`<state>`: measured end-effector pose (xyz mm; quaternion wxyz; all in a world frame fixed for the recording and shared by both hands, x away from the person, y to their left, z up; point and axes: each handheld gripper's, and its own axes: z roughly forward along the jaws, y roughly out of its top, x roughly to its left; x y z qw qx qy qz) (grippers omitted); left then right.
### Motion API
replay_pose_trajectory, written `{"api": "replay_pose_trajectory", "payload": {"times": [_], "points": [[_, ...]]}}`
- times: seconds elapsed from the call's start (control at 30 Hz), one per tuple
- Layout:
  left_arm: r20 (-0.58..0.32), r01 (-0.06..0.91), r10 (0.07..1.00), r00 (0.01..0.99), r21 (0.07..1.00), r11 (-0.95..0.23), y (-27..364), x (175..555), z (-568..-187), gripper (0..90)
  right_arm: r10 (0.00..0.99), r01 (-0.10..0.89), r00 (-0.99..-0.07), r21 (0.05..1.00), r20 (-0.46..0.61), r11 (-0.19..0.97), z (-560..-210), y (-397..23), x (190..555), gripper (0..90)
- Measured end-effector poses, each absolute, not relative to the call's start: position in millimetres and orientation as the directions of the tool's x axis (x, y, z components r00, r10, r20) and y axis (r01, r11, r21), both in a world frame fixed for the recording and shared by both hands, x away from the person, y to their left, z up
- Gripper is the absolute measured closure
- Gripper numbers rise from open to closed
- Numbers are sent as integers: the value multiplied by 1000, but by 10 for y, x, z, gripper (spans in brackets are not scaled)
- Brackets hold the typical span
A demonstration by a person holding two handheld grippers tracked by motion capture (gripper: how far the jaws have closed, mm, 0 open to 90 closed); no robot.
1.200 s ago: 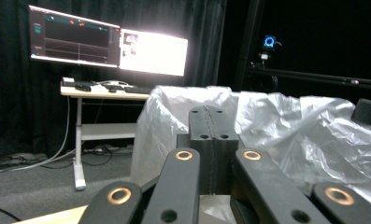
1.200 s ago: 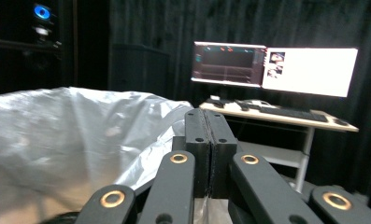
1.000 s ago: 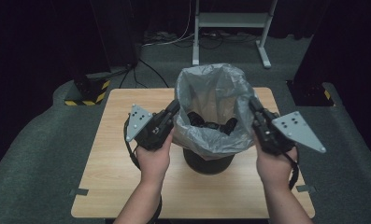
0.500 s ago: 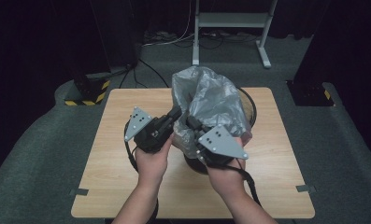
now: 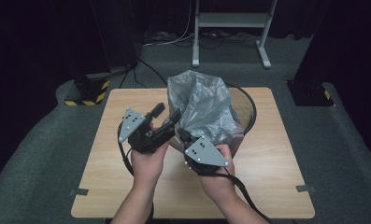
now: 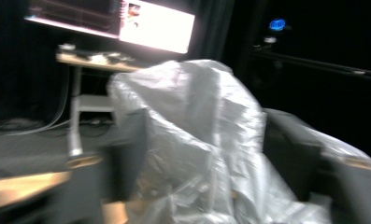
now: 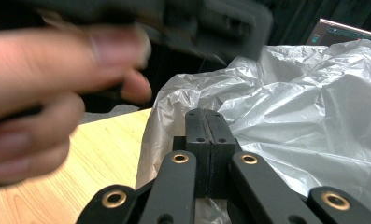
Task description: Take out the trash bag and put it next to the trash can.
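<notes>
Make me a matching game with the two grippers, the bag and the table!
1 left gripper
2 right gripper
3 bag
4 table

A light wood
B shut on the bag
C jaws apart
D grey and crinkly

Pairs: 1-C, 2-B, 3-D, 4-A.
The left gripper's jaws have just been opening, and the bag shows between them.

In the left gripper view motion blur smears the left gripper's (image 5: 167,116) own jaws and the grey plastic bag (image 6: 197,144) between them, perhaps untouched, while the bag hides most of the wire basket (image 5: 248,105) behind the right gripper (image 7: 205,140).
</notes>
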<state>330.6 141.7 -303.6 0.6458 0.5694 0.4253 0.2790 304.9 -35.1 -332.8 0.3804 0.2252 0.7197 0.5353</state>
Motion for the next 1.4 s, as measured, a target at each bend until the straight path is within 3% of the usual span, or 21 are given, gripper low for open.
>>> {"api": "replay_pose_trajectory", "payload": {"times": [0.13,0.17,0.2,0.27,0.37,0.4,0.47,0.5,0.87,1.0,1.4], "points": [[-267,232,849,456,957,176,1361,3431,-3000,204,729,-85,-613,943,-303,321,-3339,-350,3057,899],[-287,296,820,496,943,151,1320,3505,-3008,291,728,-84,-615,943,-303,322,-3346,-348,3062,899],[-287,296,820,496,943,151,1320,3505,-3008,368,728,-84,-615,943,-303,322,-3346,-348,3062,899],[-271,320,814,514,941,111,1272,3534,-3011,405,726,-85,-616,943,-304,322,-3350,-348,3063,899],[-239,312,816,526,947,76,1253,3540,-3005,696,722,-82,-623,944,-300,321,-3345,-357,3063,893],[-228,305,817,529,950,68,1260,3539,-3002,696,718,-81,-632,946,-293,315,-3334,-372,3056,858],[-238,302,819,523,950,83,1289,3555,-3004,835,720,-87,-645,961,-255,263,-3261,-474,3001,709],[-238,302,819,523,950,83,1289,3555,-3004,855,727,-97,-639,964,-251,247,-3228,-518,2976,687],[-220,258,825,520,962,93,1256,3559,-3010,878,795,-78,-573,979,-200,190,-3014,-1036,3066,594],[-219,254,826,519,962,96,1256,3569,-3014,880,844,-61,-502,981,-188,183,-2999,-1395,3103,547],[-217,247,828,517,964,98,1260,3586,-3014,884,917,3,-383,993,-109,119,-3070,-2130,3192,512]]}}
